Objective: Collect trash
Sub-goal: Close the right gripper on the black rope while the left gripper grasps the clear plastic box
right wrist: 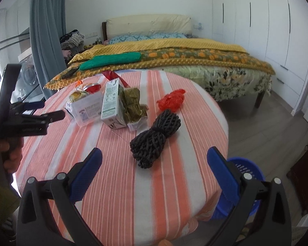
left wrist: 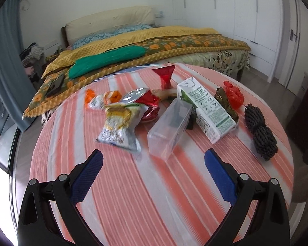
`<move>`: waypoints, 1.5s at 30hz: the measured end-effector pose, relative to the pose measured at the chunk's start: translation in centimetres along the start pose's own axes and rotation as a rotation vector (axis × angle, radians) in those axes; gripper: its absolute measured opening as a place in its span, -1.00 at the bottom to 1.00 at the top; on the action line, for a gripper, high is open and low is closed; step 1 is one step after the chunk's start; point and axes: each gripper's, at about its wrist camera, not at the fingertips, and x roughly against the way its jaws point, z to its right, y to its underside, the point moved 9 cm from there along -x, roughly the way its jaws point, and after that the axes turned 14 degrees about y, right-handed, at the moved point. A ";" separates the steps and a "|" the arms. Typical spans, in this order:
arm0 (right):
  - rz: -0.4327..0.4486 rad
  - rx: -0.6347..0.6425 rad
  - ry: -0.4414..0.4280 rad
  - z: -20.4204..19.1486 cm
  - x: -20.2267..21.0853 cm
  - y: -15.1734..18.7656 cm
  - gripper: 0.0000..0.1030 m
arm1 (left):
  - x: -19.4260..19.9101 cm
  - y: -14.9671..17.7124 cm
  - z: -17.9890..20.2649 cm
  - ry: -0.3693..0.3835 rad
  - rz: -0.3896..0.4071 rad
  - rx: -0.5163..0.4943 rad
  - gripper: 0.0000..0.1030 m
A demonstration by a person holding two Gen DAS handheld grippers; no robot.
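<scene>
Trash lies on a round table with a pink-striped cloth. In the left wrist view I see a yellow-white snack bag, a clear plastic box, a green-white milk carton, a crushed red can, a red plastic bag and a black foam net. My left gripper is open and empty, just short of the clear box. My right gripper is open and empty, just short of the black foam net. The left gripper also shows in the right wrist view.
A blue plastic basket stands on the floor by the table's right edge. A bed with a yellow quilt lies behind the table. White wardrobes line the right wall. A grey curtain hangs at the left.
</scene>
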 end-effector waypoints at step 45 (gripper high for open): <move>-0.298 0.095 -0.232 2.2 -5.3 3.4 0.45 | 3.7 7.6 -3.5 0.244 -0.077 0.366 0.87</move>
